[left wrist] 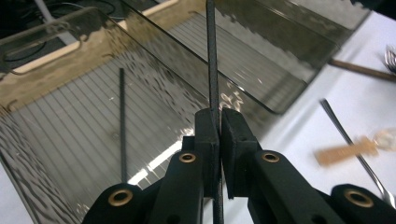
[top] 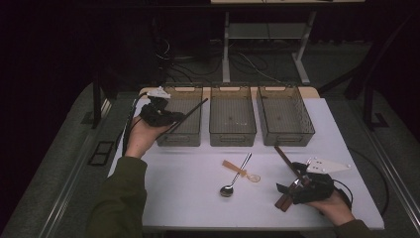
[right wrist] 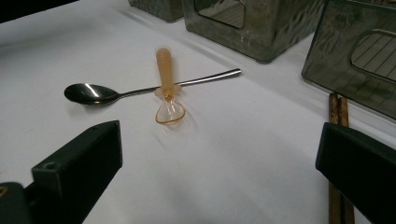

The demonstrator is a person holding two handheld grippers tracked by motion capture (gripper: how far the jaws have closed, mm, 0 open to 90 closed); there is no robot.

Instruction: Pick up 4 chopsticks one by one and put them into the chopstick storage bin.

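My left tool (left wrist: 219,140) was clamped tight on a black chopstick (left wrist: 211,56), which jutted ahead of it over the leftmost bin (top: 179,116); another dark stick, probably its mate (left wrist: 123,126), lay inside. My right tool (right wrist: 219,163) stood wide open and empty, brown chopsticks (right wrist: 338,109) beside one jaw.

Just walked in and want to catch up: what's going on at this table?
A person is sorting utensils into bins. The left hand-held gripper is shut on a black chopstick over the left bin, where another chopstick lies. The right hand-held gripper is open by the brown chopsticks. A metal spoon and amber plastic spoon lie crossed.
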